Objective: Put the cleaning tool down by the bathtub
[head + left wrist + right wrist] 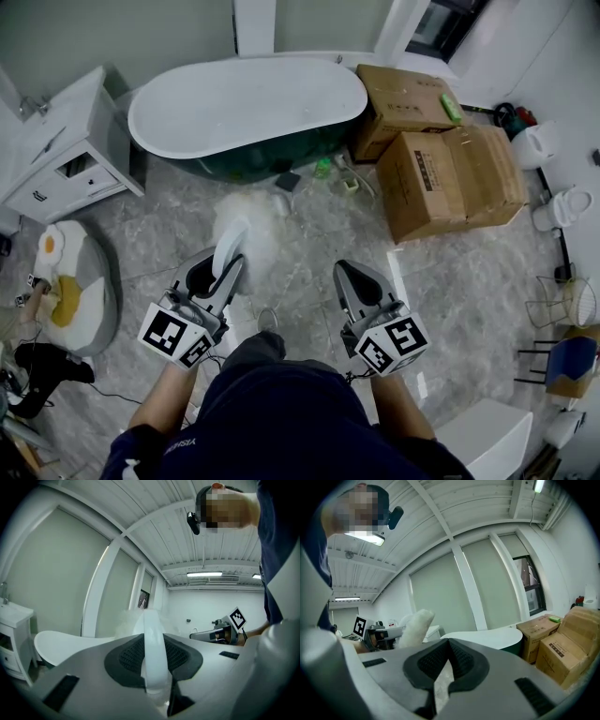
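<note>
Grey marbled tile floor point(450, 281) is noted; a smooth white oval bathtub point(244, 103) and brown cardboard boxes point(450, 178) are seen ahead. A fluffy white duster with glossy plastic handle point(246, 230) is clamped in the jaws of the left gripper point(220, 269), above the floor near the tub. The jaws of the right gripper point(353, 277) are closed on nothing.

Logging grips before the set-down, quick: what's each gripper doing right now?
Left gripper: closed on the handle of the white cleaning tool.
Right gripper: closed, empty.

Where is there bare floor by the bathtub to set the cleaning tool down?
Bare floor lies before the left half of the bathtub, bordered by the cabinet and the egg-shaped cushion. The tub's right end is crowded: small items and cardboard boxes.
</note>
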`<state>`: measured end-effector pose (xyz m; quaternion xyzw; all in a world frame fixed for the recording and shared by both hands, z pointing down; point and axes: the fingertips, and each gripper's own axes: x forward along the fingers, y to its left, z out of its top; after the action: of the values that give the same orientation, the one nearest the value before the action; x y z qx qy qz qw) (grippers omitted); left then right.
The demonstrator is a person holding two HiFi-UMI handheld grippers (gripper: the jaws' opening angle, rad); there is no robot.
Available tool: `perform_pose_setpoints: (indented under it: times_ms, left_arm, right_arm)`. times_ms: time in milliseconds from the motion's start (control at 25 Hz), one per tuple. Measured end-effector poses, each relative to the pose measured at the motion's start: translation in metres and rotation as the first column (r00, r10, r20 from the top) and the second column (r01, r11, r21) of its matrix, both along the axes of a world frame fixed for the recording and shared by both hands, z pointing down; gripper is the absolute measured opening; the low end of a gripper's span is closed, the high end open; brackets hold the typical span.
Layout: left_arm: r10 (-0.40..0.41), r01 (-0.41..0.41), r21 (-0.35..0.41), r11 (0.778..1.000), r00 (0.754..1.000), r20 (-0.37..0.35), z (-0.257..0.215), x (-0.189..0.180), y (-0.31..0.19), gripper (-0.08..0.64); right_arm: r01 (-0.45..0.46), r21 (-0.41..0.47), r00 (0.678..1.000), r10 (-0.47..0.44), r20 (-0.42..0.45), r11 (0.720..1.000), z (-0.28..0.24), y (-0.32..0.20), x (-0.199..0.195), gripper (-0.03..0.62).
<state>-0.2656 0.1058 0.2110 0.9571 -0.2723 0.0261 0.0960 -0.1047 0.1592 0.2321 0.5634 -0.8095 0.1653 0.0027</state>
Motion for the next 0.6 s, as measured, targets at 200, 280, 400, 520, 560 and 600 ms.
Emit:
perform_pose_setpoints:
  times_ms: [200, 280, 400, 520, 560, 600]
  left_arm:
    - [0.016, -0.016, -0.006, 1.000, 1.000, -0.005, 0.003, -0.007, -0.037, 0.104]
    - [0.020, -0.020, -0.007, 1.000, 1.000, -0.005, 0.004, -0.010, -0.051, 0.104]
    - [0.022, -0.023, -0.012, 1.000, 1.000, -0.007, 0.006, -0.012, -0.067, 0.104]
    - [0.027, -0.028, -0.017, 0.999, 1.000, -0.009, 0.009, -0.011, -0.080, 0.104]
    - [0.030, -0.031, -0.017, 0.999, 1.000, -0.008, 0.010, -0.010, -0.083, 0.104]
    - [0.034, -0.034, -0.017, 0.999, 0.999, -0.007, 0.011, -0.009, -0.087, 0.104]
  right_arm:
    - [-0.009, -0.009, 1.000, 0.009, -0.008, 1.000, 0.001, -0.036, -0.009, 0.005]
    - [-0.011, -0.010, 1.000, 0.011, -0.015, 1.000, 0.002, -0.049, -0.013, 0.005]
    - [-0.015, -0.018, 1.000, 0.015, -0.022, 1.000, 0.005, -0.063, -0.015, 0.005]
    - [-0.019, -0.017, 1.000, 0.019, -0.024, 1.000, 0.006, -0.075, -0.014, 0.005]
    - [-0.022, -0.015, 0.999, 0.022, -0.024, 1.000, 0.006, -0.079, -0.012, 0.005]
    - [-0.026, -0.015, 0.999, 0.026, -0.023, 1.000, 0.007, -0.082, -0.011, 0.005]
